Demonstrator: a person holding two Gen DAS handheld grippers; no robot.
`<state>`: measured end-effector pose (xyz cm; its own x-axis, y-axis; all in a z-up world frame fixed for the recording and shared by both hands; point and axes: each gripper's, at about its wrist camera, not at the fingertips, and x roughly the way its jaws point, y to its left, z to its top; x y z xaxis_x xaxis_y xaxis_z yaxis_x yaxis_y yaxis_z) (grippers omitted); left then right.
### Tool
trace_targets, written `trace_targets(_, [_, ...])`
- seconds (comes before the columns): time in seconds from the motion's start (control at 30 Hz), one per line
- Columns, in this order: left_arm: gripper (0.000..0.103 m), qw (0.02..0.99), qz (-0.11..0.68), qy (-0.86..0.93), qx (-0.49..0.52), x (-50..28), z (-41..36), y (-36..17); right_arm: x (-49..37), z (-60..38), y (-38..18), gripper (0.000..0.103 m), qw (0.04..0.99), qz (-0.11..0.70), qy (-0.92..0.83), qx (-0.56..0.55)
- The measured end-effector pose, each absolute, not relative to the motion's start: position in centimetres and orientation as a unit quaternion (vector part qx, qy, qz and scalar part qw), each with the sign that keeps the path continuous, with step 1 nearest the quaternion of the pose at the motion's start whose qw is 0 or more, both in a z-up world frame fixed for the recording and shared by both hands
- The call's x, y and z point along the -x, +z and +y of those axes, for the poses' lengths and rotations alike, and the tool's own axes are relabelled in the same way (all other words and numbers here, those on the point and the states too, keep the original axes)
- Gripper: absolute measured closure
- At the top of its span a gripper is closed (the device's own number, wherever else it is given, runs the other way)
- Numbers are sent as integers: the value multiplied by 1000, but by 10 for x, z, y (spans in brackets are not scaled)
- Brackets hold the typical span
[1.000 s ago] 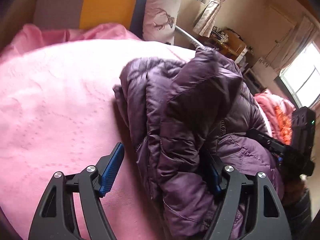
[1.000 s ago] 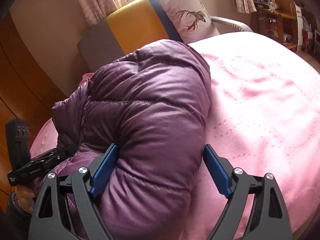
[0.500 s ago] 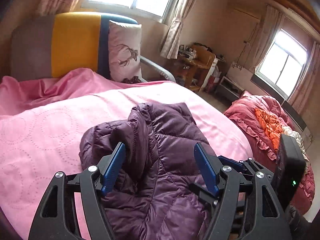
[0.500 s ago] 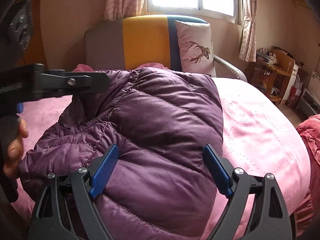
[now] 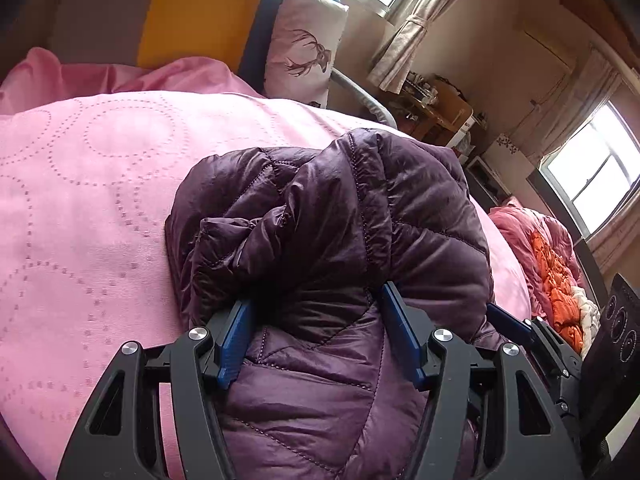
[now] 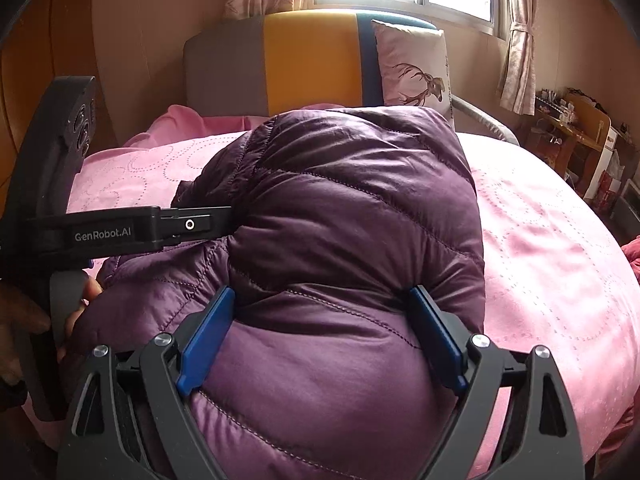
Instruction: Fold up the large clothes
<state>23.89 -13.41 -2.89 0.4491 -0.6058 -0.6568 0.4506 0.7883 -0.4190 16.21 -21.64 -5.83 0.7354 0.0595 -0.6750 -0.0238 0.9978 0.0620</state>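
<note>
A purple quilted puffer jacket [image 5: 360, 208] lies bunched on the pink bedspread [image 5: 80, 184]. My left gripper [image 5: 318, 334] has a thick fold of the jacket between its blue pads, and its jaws are closing on the fabric. In the right wrist view the jacket [image 6: 352, 184] bulges up between the widely spread pads of my right gripper [image 6: 324, 328], which press into its sides. The left gripper's black finger [image 6: 192, 224] reaches into the jacket from the left, held by a hand [image 6: 88, 292]. The jacket's underside is hidden.
A grey, yellow and blue headboard [image 6: 308, 60] and a deer-print pillow [image 6: 416, 68] stand at the bed's far end. The pink bedspread [image 6: 560, 248] stretches right of the jacket. A red and orange quilt [image 5: 556, 276] lies beyond the bed, and a wooden desk [image 6: 576, 128] is far right.
The left gripper swung up and back, then came down onto the jacket, and its jaws narrowed around a fold. The right gripper rolled level and kept the jacket bundle between its pads.
</note>
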Motion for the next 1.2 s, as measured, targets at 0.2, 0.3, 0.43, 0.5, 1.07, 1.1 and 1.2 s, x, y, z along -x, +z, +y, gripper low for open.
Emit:
trace_targets(0.2, [41,862,412,-288,62,-224,-136,-17,-155,-211,-45,14,934,358,-7,-4])
trace_targets(0.3, [31,881,392,-264,31,-206,-138,0,-140,-211,-39,10,937,349,-20,-18])
trace_targets(0.43, [15,901,367,-229,20,-184,-127,16,-124,-216,-30,9,936,348,-33,-44])
trace_targets(0.5, [15,902,368,-222,35,-175,-117,20,-118,-216,-26,8,934,352,-39,-53])
trace_targets(1.07, [9,933,325,-154,2,-109,-87,29,-79,-187,-11,2,922,365,-98,-88])
trace_targets(1.1, [9,933,325,-152,4,-109,-84,28,-77,-186,-10,2,922,364,-101,-89])
trace_targets(1.2, [7,934,325,-145,12,-104,-79,27,-66,-181,-6,2,922,360,-110,-94])
